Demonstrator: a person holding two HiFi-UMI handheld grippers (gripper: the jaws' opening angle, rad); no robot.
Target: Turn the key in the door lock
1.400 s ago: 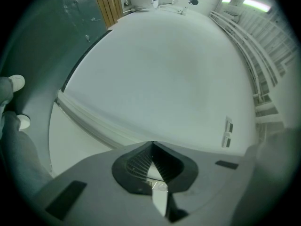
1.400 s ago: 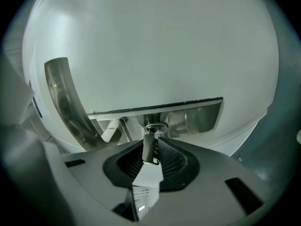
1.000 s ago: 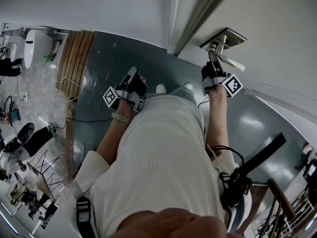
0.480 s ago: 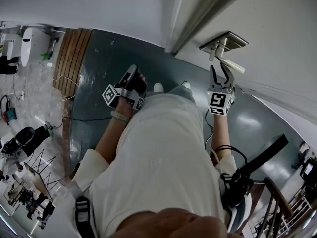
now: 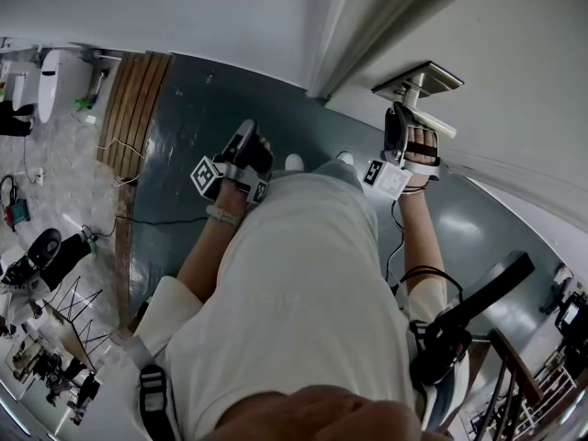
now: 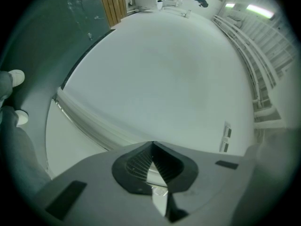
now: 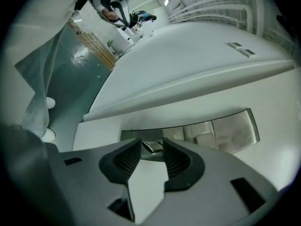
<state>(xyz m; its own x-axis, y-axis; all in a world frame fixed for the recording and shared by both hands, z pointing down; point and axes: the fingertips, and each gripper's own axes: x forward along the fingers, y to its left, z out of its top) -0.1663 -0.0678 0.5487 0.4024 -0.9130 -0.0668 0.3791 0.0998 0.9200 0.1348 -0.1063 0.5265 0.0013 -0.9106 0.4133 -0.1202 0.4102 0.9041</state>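
A brushed-metal lock plate (image 7: 221, 128) sits on the white door (image 7: 197, 55), and the small metal key (image 7: 153, 147) sticks out of it. My right gripper (image 7: 151, 142) is open; its jaws have just been opening. The key head lies in the gap between the pads, and neither pad presses on it. From the head view, the right gripper (image 5: 401, 119) points at the lock plate (image 5: 418, 77) beside the pale lever handle (image 5: 434, 119). My left gripper (image 5: 244, 138) hangs level off to the left, facing a bare wall. The left gripper (image 6: 153, 145) is shut on nothing.
The door frame (image 5: 367, 26) runs diagonally left of the lock. Below lies a dark green floor (image 5: 193, 118) with a wooden strip (image 5: 138, 99) at its left edge. The person's white shoes (image 5: 296, 163) stand close to the door. Clutter and stands fill the far left.
The right gripper let go of the key and opened. It rolled about its own axis, so its marker cube swung from the right side round to the left. The left gripper stayed put.
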